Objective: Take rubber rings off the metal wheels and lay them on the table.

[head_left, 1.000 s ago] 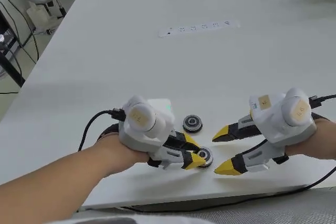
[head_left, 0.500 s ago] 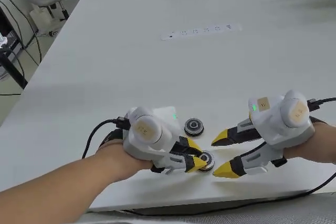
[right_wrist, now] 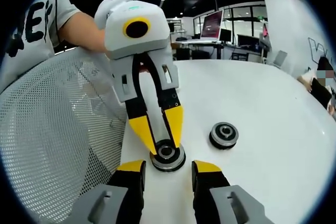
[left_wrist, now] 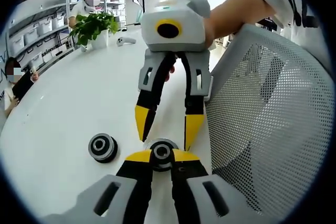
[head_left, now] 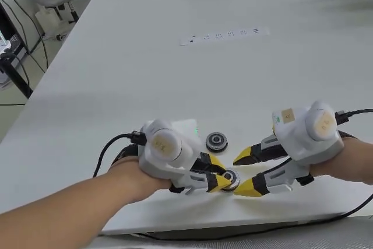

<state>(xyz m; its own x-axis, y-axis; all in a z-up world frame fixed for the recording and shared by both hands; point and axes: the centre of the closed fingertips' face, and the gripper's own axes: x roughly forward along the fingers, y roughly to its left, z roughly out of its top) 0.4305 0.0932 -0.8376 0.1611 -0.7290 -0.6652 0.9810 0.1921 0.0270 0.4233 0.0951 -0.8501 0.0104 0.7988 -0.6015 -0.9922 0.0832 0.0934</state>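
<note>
Near table (head_left: 134, 86) edge, left tool (head_left: 217, 171) clenched on wheel (right_wrist: 168, 157), right tool (head_left: 236, 176) released opposite.

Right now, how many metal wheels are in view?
2. One wheel sits between the left gripper's jaws; the other wheel lies loose just beyond it.

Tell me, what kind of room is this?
Probably an office or lab: a long white table with a power strip on it, computer monitors on desks behind, and shelves of bins along the wall.
</note>
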